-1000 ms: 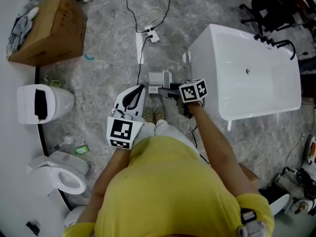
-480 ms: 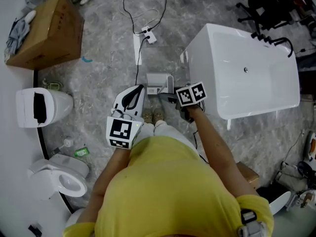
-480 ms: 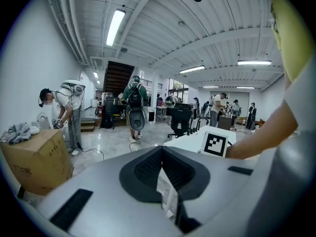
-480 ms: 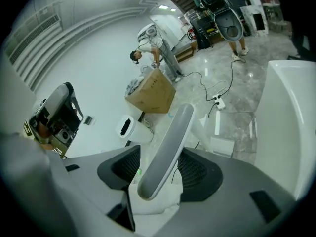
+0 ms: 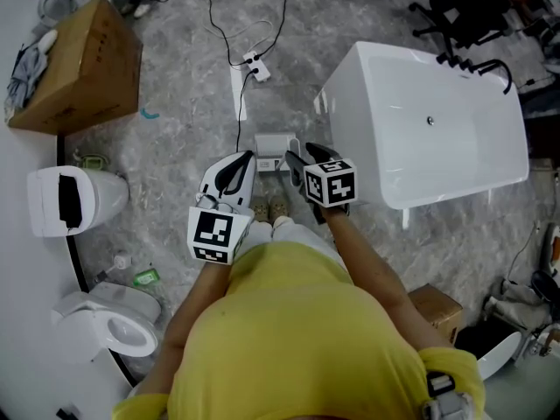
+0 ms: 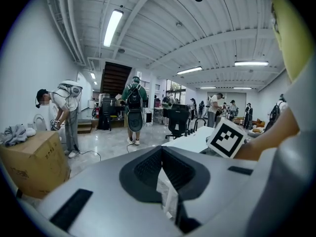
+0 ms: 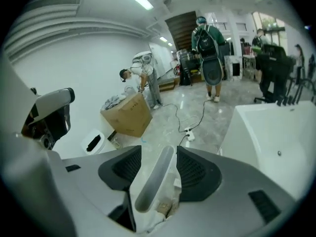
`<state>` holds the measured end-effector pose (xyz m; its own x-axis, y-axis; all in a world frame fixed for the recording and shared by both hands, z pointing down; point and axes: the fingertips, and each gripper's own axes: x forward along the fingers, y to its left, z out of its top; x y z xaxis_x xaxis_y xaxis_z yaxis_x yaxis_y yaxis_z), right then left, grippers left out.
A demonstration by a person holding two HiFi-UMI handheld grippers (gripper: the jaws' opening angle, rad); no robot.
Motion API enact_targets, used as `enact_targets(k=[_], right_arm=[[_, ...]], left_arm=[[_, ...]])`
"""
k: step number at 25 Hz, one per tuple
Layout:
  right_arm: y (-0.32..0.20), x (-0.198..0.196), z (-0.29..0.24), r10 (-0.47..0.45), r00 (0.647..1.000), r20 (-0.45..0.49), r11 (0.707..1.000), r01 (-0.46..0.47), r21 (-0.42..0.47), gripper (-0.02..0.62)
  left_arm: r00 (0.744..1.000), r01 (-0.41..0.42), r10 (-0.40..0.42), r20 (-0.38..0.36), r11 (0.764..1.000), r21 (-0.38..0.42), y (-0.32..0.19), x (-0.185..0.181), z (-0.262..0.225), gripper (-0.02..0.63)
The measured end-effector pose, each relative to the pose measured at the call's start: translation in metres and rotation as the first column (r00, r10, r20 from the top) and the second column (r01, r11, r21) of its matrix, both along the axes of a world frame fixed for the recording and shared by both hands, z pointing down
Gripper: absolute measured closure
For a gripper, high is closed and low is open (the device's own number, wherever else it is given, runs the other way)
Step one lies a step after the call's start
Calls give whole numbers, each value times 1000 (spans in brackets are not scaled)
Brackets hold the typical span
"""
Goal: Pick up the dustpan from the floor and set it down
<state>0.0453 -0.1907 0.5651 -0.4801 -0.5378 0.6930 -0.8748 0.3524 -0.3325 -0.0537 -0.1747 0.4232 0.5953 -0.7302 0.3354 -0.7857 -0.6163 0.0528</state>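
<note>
The dustpan (image 5: 272,150), grey and white, stands on the marble floor just ahead of the person's shoes, beside the bathtub. Its long grey handle (image 7: 150,184) rises between the jaws of my right gripper (image 7: 159,150). Those jaws are opening, and a gap shows on each side of the handle. In the head view my right gripper (image 5: 303,155) points down at the dustpan from its right. My left gripper (image 5: 248,158) hangs to the dustpan's left with nothing in it. In the left gripper view my left gripper (image 6: 162,150) has its pads together.
A white bathtub (image 5: 429,121) fills the right side, close to the dustpan. A power strip (image 5: 254,62) with cables lies beyond it. A cardboard box (image 5: 74,59) and two toilets (image 5: 74,199) (image 5: 109,318) line the left. People stand far back (image 6: 134,102).
My right gripper has swung from pointing sideways to pointing steeply down, and has shifted left and nearer the person. The dustpan keeps its place on the floor. The left gripper stays put.
</note>
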Motion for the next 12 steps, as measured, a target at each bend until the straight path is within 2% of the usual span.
enact_targets(k=[5, 9, 12], right_arm=[[-14, 5, -48, 19, 995, -101, 976, 3, 218, 440], [-20, 11, -91, 69, 991, -111, 933, -25, 359, 554], [-23, 13, -127, 102, 990, -99, 890, -46, 454, 583]], left_arm=[[1000, -2, 2, 1, 1000, 11, -2, 4, -5, 606], [1000, 11, -11, 13, 999, 34, -5, 4, -12, 606], [1000, 21, -22, 20, 999, 49, -6, 2, -18, 606]])
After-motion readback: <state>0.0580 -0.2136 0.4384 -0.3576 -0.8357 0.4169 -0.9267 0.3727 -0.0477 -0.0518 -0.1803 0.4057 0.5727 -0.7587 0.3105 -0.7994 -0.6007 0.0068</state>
